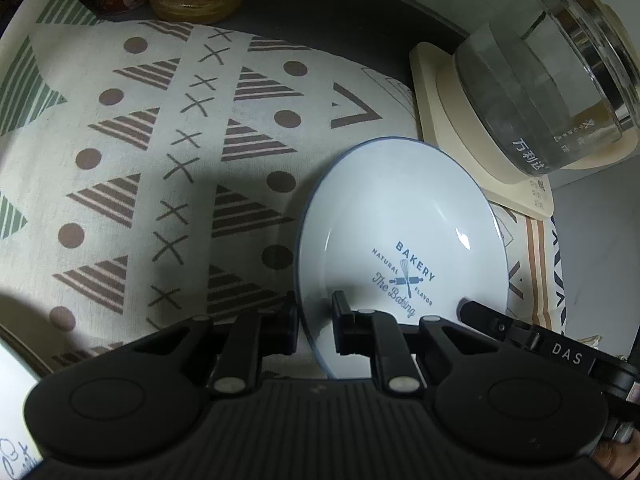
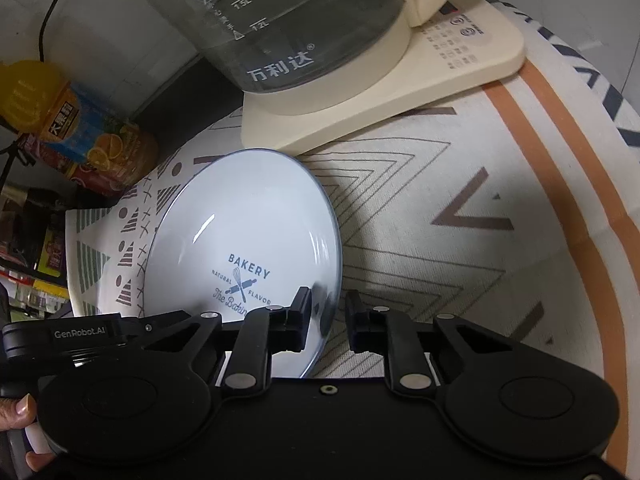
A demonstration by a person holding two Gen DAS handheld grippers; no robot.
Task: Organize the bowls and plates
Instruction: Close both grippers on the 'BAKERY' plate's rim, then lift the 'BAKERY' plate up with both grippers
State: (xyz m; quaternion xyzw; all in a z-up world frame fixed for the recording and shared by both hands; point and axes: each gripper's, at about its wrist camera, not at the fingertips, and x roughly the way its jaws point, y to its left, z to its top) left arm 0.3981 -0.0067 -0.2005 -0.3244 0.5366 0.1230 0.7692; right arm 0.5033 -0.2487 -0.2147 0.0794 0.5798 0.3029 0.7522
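- Plate (image 1: 400, 236), white with a thin blue rim and a "BAKERY" print in its well, sits over the patterned cloth (image 1: 160, 160) on the worktop, near the cream base of a glass kettle (image 1: 560, 92) at about 1 o'clock in the left wrist view.
- Left gripper (image 1: 316, 320) comes in low from 6 o'clock, its body level; the plate's near left rim runs between its jaws, one finger outside the rim, the other over the inner face. The jaws look narrowed onto the rim, though I cannot tell whether they truly pinch it.
- Right gripper (image 2: 326, 318) reaches in the same way; in its own view the plate's right edge passes between the jaws, with a visible gap to the outer finger, so the jaws stand spread.
- A fingertip (image 2: 22, 406) of the person shows at 8 o'clock in the right wrist view.
- The plate's near edge is hidden behind both gripper bodies, so whether it rests flat or is tilted up is hard to make out.
- A juice bottle (image 2: 80, 132) lies at 10 o'clock in the right view; the shelves behind it are dark and blurred.
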